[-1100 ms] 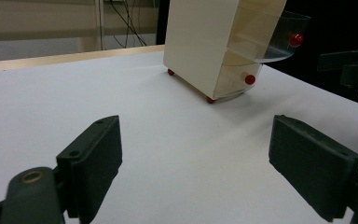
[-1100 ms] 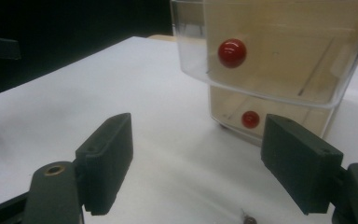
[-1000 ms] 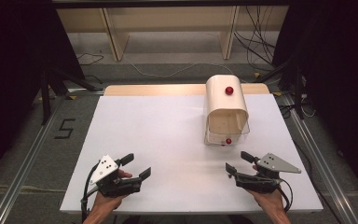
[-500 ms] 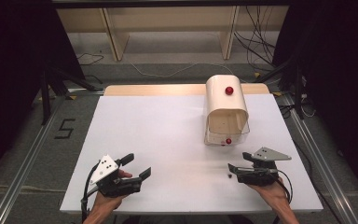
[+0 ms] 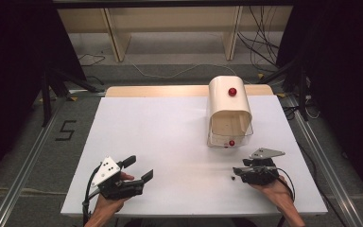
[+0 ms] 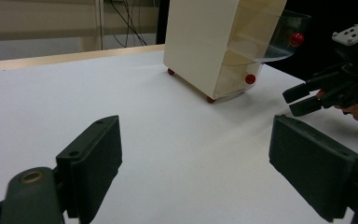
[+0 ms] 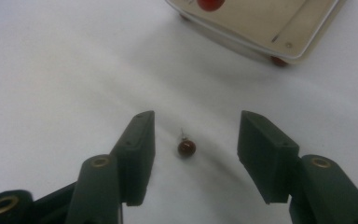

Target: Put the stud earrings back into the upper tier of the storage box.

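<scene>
Table (image 5: 170, 142), white-topped, carries a cream cabinet (image 5: 229, 111) toward its far right, with a red knob (image 5: 232, 91) on top and a clear curved front flap. Seen from above, the left gripper (image 5: 139, 169) rests near the front left edge in the person's left hand (image 5: 111, 201), its fingers spread apart and holding nothing. The right gripper (image 5: 238, 171) sits near the front right, well short of the cabinet, and a tiny dark speck (image 5: 232, 178) lies on the table just at its tips.

From the right gripper view that speck becomes a small dark red bead (image 7: 186, 148) with a thin pin, lying on the table between the parted fingers (image 7: 140, 154) and touching neither.

Along the left gripper's own wide-open fingers (image 6: 95, 158), the cabinet's side and its small red feet (image 6: 210, 99) show, with the raised flap and two red knobs at its front. The other gripper (image 6: 303, 95) appears at the right, just clear of the cabinet.
</scene>
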`<action>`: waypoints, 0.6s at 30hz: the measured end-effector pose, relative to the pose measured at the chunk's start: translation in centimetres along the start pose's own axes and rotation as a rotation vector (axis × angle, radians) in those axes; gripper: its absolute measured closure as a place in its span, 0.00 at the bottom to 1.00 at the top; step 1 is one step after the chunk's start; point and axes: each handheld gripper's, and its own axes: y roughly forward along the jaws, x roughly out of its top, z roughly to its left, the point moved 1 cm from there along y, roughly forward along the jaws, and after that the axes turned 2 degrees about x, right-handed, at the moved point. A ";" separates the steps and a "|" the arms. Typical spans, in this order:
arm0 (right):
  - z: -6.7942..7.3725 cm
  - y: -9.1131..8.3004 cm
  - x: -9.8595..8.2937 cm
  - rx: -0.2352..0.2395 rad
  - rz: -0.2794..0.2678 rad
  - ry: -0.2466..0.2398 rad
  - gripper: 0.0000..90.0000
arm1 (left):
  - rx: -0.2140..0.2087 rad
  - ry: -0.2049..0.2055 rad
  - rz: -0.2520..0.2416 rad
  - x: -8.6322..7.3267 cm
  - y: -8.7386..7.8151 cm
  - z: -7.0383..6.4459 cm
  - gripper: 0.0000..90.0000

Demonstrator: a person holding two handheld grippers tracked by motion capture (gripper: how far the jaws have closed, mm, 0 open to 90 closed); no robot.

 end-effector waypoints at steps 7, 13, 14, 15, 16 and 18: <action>0.0 1.0 0.0 0.007 0.044 -0.033 0.65 | 0.001 -0.001 0.000 0.0 0.0 0.0 0.18; -0.1 1.7 0.0 0.011 0.073 -0.057 0.75 | 0.003 -0.003 0.001 0.0 0.0 0.0 0.18; -0.1 1.8 0.0 0.011 0.079 -0.058 0.76 | 0.003 -0.002 0.000 0.0 0.0 0.0 0.18; -0.1 1.8 0.0 0.009 0.081 -0.064 0.78 | 0.003 -0.002 0.001 0.0 0.0 0.0 0.18; -0.1 1.8 0.0 0.009 0.081 -0.064 0.78 | 0.003 -0.003 0.001 0.0 0.0 0.0 0.18; -0.1 1.9 0.0 0.013 0.080 -0.067 0.86 | 0.003 -0.005 0.002 0.0 0.0 0.0 0.18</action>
